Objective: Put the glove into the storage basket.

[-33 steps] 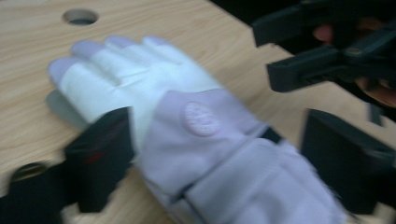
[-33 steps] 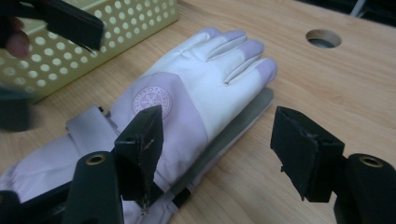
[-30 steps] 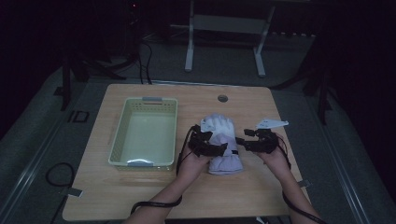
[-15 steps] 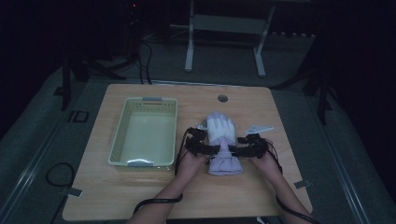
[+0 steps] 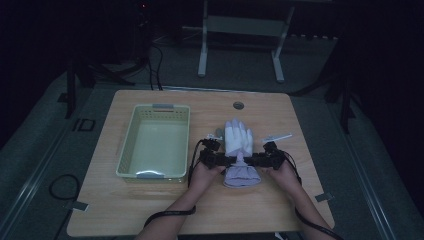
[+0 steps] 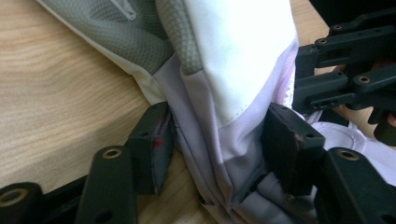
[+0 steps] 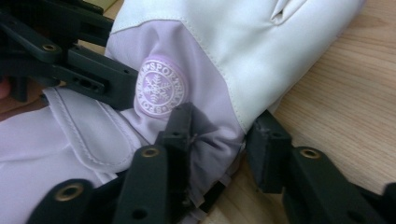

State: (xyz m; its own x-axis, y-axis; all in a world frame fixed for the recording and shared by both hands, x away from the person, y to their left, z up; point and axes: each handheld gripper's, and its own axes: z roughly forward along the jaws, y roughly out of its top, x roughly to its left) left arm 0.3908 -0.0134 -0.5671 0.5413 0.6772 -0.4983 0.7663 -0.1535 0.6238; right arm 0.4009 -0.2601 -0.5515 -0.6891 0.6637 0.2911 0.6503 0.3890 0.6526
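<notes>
Basket (image 5: 155, 142) just beside glove (image 5: 239, 150), apart

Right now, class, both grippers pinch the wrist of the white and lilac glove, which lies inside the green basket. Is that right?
Not quite. The glove lies on the bare wooden table, to the right of the green basket, not inside it; the high view shows this. The rest holds: the left gripper and the right gripper have just been closing on its wrist from either side.
</notes>
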